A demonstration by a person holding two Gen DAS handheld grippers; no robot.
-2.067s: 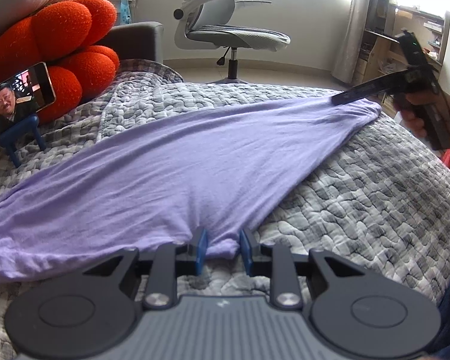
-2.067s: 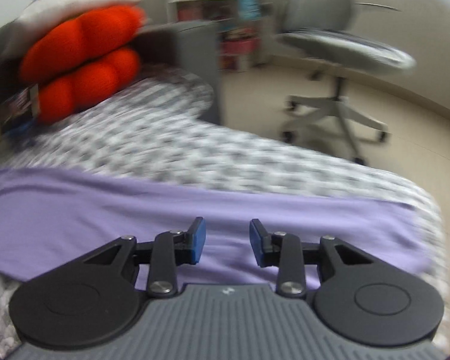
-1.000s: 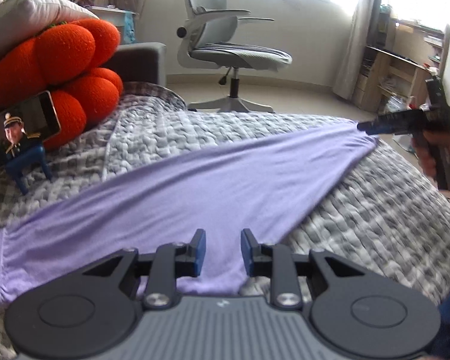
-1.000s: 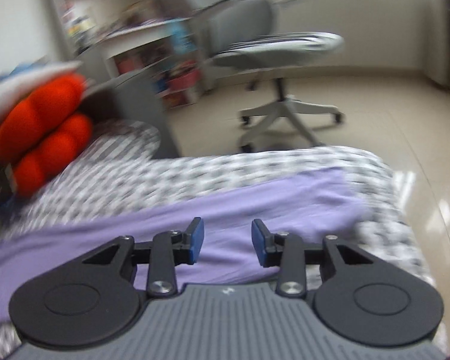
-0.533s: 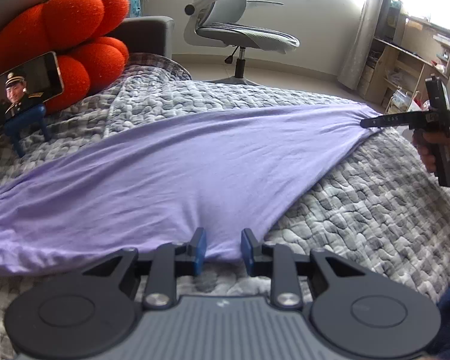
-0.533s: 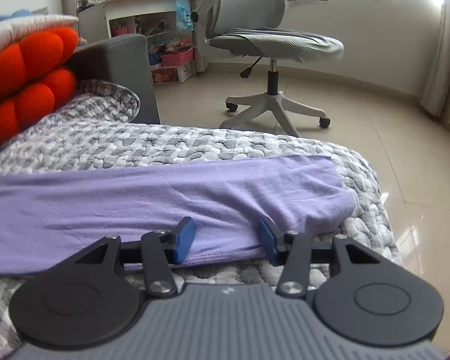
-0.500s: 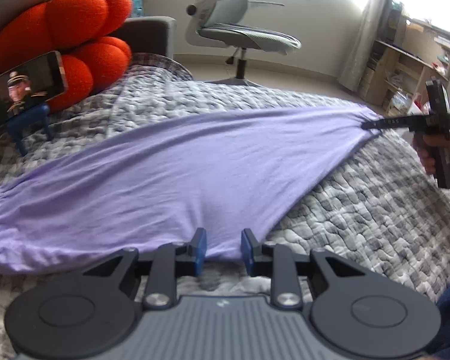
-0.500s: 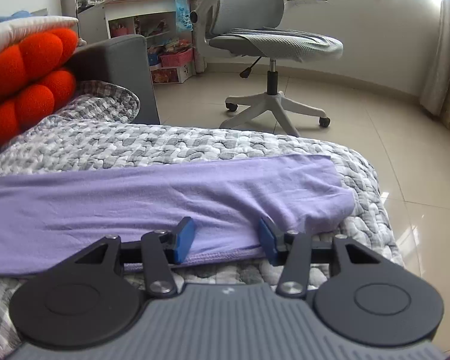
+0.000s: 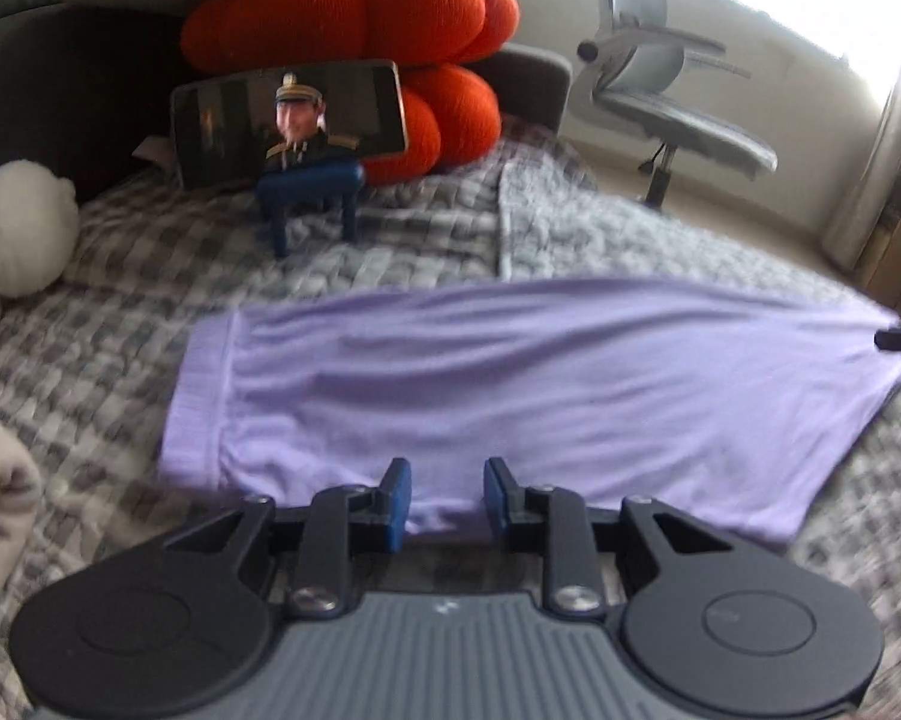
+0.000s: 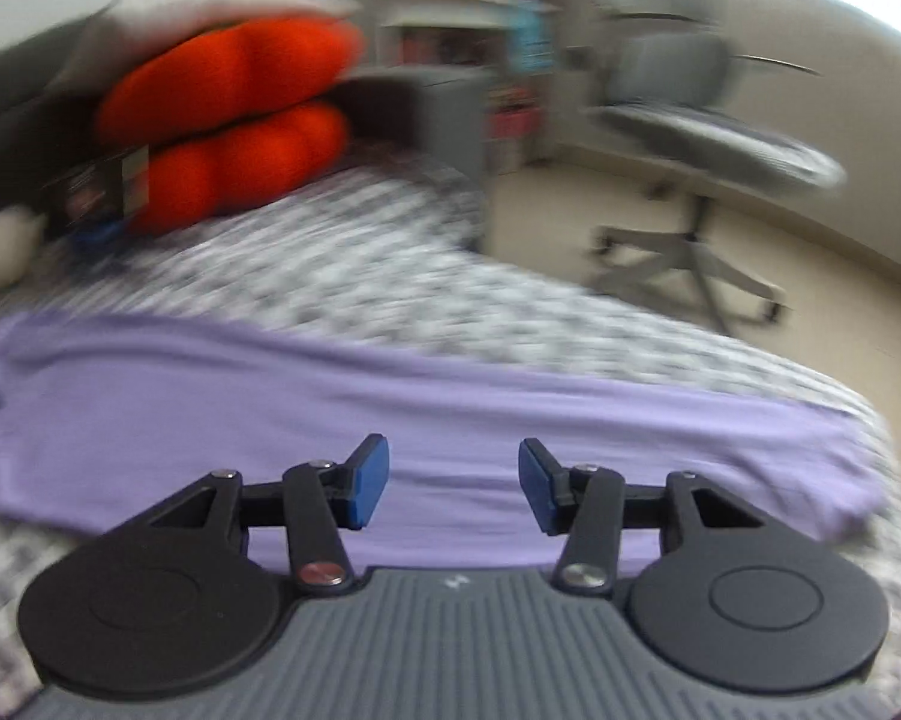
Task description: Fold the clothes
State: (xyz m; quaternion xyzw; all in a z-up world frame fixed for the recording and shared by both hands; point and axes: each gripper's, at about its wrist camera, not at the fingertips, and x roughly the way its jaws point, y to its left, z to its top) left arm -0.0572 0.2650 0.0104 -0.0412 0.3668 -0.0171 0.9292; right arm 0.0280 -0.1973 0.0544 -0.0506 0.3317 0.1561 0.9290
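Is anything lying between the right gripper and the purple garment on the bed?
Nothing visible: the right gripper, jaws open, hangs directly over the lilac knit garment, with only bare cloth showing between its blue pads.

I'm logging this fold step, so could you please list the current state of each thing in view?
purple garment: spread flat on the bed, unfolded.
left gripper: open, garment's near edge between its pads.
right gripper: open, over the garment, holding nothing.
phone: propped on its stand, screen on.
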